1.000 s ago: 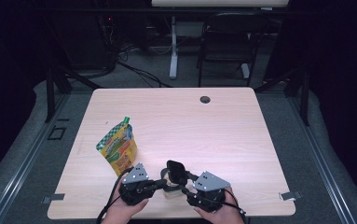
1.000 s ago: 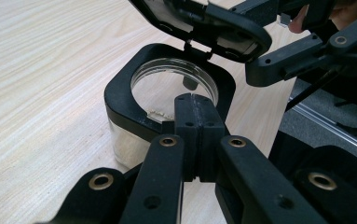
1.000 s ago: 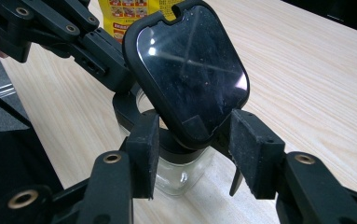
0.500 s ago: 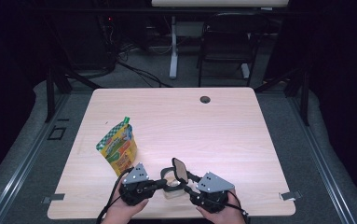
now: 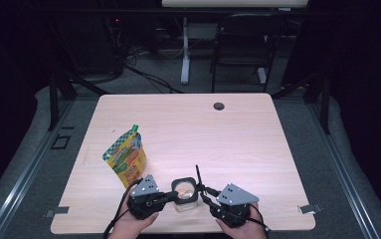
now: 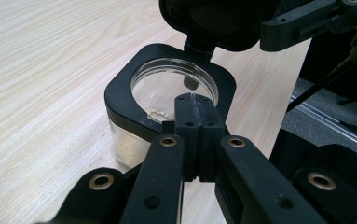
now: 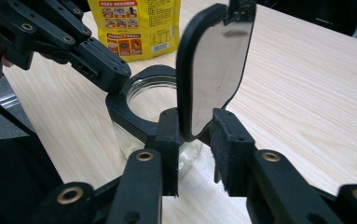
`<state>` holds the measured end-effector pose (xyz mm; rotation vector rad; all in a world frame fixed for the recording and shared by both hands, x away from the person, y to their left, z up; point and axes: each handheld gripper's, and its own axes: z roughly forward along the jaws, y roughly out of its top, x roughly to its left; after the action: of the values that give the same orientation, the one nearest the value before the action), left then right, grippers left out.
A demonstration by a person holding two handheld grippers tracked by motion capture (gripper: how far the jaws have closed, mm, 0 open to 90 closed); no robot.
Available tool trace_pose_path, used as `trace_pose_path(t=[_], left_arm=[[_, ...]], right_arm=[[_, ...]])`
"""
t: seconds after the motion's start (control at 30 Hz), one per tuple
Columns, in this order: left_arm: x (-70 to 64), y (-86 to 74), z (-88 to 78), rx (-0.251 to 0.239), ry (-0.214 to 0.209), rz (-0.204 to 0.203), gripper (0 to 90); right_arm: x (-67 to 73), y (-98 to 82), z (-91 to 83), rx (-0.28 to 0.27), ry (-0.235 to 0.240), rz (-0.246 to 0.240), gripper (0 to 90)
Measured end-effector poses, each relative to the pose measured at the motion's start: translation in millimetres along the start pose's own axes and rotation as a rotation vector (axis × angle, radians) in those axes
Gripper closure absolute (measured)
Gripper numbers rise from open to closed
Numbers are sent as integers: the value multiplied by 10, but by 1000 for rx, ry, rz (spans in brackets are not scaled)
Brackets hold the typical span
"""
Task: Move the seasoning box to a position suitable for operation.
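A clear jar point(image 5: 184, 198) with a black square collar point(image 6: 120, 93) stands near the table's front edge. Its hinged black lid point(image 7: 218, 70) is swung up and stands upright over the jar's right side point(image 5: 198, 175). My left gripper point(image 6: 197, 107) comes in from the left point(image 5: 170, 196), jaws fully together on the collar's near edge. My right gripper point(image 7: 197, 135) reaches in from the right point(image 5: 204, 193). Its jaws have just been closing, the lid's lower edge sits between them, and both pads point(image 7: 169, 135) look to be touching it.
A yellow and green stand-up pouch point(image 5: 125, 158) stands just left of and behind the jar, close to my left hand. The wooden table point(image 5: 238, 144) has a cable hole point(image 5: 219, 106) near its far edge. Chairs and cables lie on the floor beyond.
The lid has swung from a tilt to upright. The right gripper's jaws have narrowed around it. The left gripper and the jar have stayed put.
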<state>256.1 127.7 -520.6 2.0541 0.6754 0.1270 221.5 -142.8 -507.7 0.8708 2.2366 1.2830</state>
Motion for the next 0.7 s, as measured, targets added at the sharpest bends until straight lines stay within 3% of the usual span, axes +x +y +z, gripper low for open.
trace_pose_path(t=[0.37,0.7], left_arm=[[-20,3,7,3,-5,3,900],[-16,3,6,4,-8,-10,892]], right_arm=[[-62,-17,-39,14,1,44,772],[-59,-5,-5,12,0,48,795]])
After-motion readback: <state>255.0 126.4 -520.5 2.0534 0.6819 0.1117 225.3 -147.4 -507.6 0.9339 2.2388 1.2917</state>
